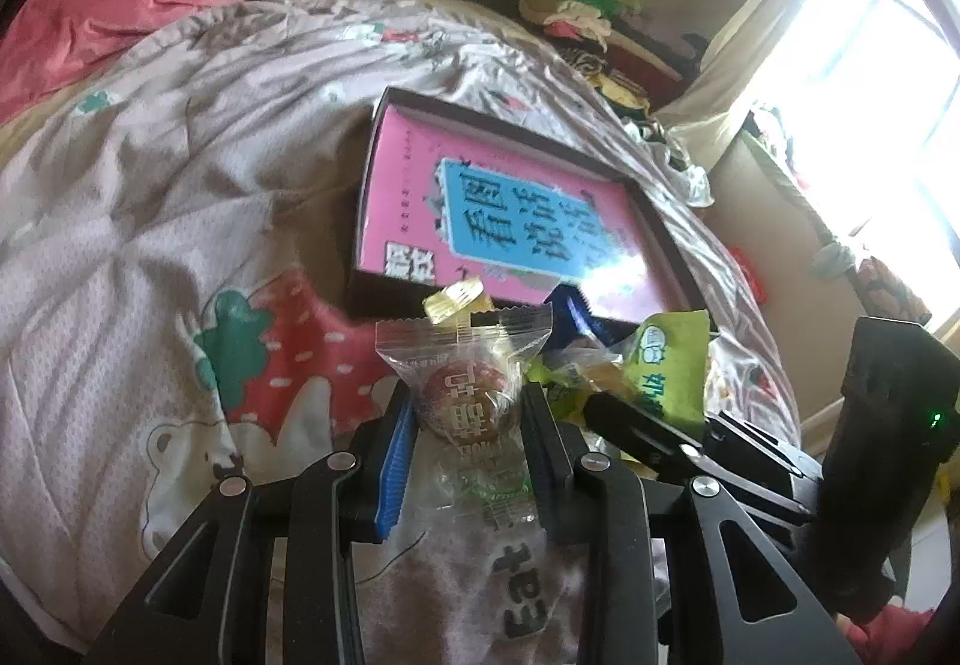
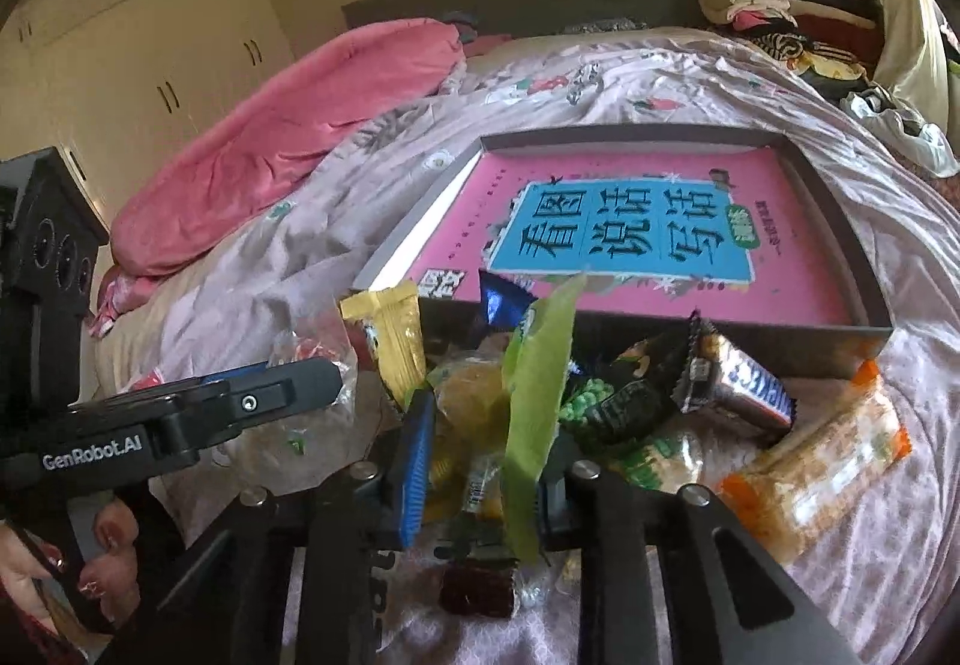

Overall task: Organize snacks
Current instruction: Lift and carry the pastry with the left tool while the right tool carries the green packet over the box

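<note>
Your left claw (image 1: 468, 407) grips a clear-wrapped candy (image 1: 465, 395) above the bed (image 1: 120, 221). Your right claw (image 2: 486, 461) pinches a green packet (image 2: 534, 395) over the snack pile (image 2: 630, 401), just before the box (image 2: 840, 245).

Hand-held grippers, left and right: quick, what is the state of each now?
Left hand-held gripper: closed on a clear-wrapped candy.
Right hand-held gripper: closed on a green packet.

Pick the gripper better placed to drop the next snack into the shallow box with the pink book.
Left. The left gripper is shut on the clear-wrapped round red candy, facing the dark shallow box. The right gripper pinches the green snack packet low in the pile.
</note>
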A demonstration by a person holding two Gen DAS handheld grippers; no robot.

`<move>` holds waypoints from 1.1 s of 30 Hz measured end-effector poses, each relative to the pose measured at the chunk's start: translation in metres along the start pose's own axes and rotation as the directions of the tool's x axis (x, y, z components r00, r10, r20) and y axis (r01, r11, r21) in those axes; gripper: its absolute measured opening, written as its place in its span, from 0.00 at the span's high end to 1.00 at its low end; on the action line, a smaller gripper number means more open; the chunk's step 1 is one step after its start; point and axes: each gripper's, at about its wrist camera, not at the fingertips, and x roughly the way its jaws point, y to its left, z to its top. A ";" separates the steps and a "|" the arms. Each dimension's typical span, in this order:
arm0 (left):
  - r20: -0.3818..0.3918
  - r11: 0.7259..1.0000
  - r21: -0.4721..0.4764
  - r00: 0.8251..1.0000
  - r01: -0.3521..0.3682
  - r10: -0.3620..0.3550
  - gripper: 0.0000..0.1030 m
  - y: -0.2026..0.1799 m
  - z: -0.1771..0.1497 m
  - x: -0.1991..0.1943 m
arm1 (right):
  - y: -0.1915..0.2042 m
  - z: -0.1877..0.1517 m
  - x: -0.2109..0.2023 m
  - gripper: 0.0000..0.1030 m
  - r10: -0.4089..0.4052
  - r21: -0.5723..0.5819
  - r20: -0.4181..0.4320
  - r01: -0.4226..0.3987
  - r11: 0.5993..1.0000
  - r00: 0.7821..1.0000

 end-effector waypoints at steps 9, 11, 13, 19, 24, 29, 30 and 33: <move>0.023 1.000 0.010 1.000 0.003 -0.003 0.66 -0.007 0.015 -0.001 | -0.022 0.024 -0.028 0.74 -0.045 0.039 0.092 0.042 0.998 0.995; 0.029 1.000 0.007 1.000 0.004 -0.005 0.66 -0.008 0.020 0.000 | -0.030 0.028 -0.032 0.74 -0.063 0.052 0.107 0.057 0.997 0.992; 0.037 1.000 0.005 0.999 0.005 -0.005 0.66 -0.010 0.024 0.001 | -0.038 0.032 -0.035 0.74 -0.081 0.066 0.118 0.073 0.995 0.990; 0.069 1.000 0.001 0.998 -0.001 0.001 0.66 -0.013 0.038 0.003 | -0.062 0.039 -0.045 0.74 -0.122 0.115 0.151 0.106 0.988 0.981; 0.086 1.000 -0.004 0.996 -0.006 0.007 0.66 -0.016 0.051 0.008 | -0.078 0.044 -0.050 0.74 -0.151 0.141 0.164 0.129 0.982 0.975; 0.089 1.000 -0.008 0.996 -0.022 0.023 0.66 -0.019 0.059 0.016 | -0.090 0.046 -0.051 0.74 -0.172 0.164 0.170 0.144 0.976 0.970; 0.087 1.000 -0.008 0.996 -0.027 0.027 0.66 -0.019 0.062 0.019 | -0.093 0.047 -0.051 0.74 -0.177 0.169 0.169 0.149 0.974 0.969; 0.086 0.999 -0.011 0.996 -0.037 0.038 0.66 -0.019 0.066 0.025 | -0.099 0.049 -0.051 0.74 -0.187 0.178 0.169 0.156 0.972 0.968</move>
